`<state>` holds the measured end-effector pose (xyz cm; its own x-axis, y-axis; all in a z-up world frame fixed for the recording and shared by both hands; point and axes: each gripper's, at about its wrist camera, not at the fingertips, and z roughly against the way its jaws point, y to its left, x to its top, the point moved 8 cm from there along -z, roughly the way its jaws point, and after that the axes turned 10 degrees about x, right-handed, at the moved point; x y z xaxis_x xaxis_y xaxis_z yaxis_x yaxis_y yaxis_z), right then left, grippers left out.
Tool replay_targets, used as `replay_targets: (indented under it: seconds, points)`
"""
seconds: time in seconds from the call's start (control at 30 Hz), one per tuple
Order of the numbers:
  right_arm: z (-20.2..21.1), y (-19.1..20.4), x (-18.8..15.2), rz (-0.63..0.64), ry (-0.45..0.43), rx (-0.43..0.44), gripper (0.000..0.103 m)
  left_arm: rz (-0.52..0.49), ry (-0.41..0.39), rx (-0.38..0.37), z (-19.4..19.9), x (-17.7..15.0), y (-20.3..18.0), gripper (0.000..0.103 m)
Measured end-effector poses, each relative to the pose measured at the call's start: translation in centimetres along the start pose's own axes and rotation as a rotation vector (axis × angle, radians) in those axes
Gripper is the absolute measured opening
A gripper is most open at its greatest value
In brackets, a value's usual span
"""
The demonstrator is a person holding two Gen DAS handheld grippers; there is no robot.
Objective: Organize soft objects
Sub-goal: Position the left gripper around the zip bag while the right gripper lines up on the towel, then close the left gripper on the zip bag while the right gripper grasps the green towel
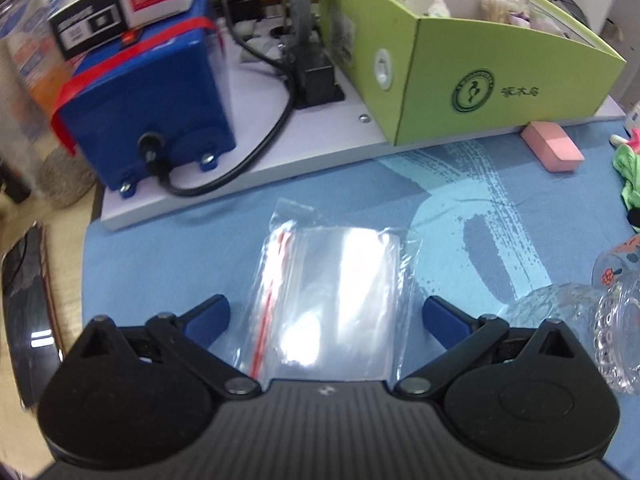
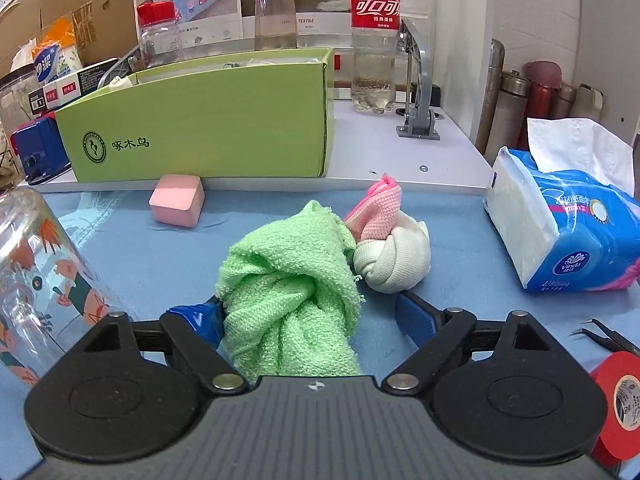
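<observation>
Left wrist view: the left gripper (image 1: pixel 326 320), its blue fingers spread wide, hangs over a clear plastic bag (image 1: pixel 332 300) lying flat on the blue cloth (image 1: pixel 160 248). A green box (image 1: pixel 500 92) stands on the white board behind, a pink sponge (image 1: pixel 554 146) just before it.

Right wrist view: the right gripper (image 2: pixel 308 320), fingers apart, straddles a knotted green towel (image 2: pixel 288 296) without pinching it. A pink-and-white cloth (image 2: pixel 388 248) touches the towel's far side; a tissue pack (image 2: pixel 560 232) sits to the right.

bright, even overhead light; white glare on the clear plastic bag (image 1: pixel 332 300). left wrist view motion-blurred at left and far edges; right wrist view sharp. fisheye bending and dark corners in both.
</observation>
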<state>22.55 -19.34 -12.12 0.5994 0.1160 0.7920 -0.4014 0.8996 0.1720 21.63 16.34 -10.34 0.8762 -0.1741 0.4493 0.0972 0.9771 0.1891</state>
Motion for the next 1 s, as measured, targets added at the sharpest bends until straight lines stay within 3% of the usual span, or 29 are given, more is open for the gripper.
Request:
replay_targets:
  seconds: [0.33, 0.47, 0.73, 0.8, 0.87, 0.9, 0.93, 1.0]
  points:
    - [0.1, 0.2, -0.1, 0.004, -0.013, -0.012, 0.076, -0.156, -0.079, -0.098, 0.8, -1.4, 0.5, 0.102]
    - [0.1, 0.1, -0.2, 0.004, -0.022, -0.012, 0.076, -0.160, -0.106, -0.107, 0.8, -1.4, 0.7, 0.102]
    - [-0.1, 0.1, -0.1, 0.011, -0.023, -0.011, 0.078, -0.102, -0.065, -0.068, 0.6, -0.9, 0.4, 0.102]
    - [0.0, 0.2, -0.1, 0.024, -0.019, 0.000, 0.071, -0.077, -0.052, -0.051, 0.5, -0.8, 0.5, 0.102]
    - [0.4, 0.4, -0.1, 0.022, -0.029, 0.008, 0.044, -0.042, -0.050, -0.037, 0.8, -0.7, 0.7, 0.095]
    - [0.8, 0.4, 0.0, 0.020, -0.039, 0.014, 0.024, -0.024, -0.050, -0.036, 1.1, -0.7, 0.9, 0.080]
    - [1.1, 0.3, -0.1, -0.001, -0.035, 0.033, 0.020, -0.004, -0.053, -0.040, 1.6, -0.6, 1.1, 0.059]
    - [1.8, 0.2, -0.3, -0.017, -0.038, 0.056, 0.017, 0.039, -0.033, -0.032, 2.1, -0.7, 1.6, 0.041]
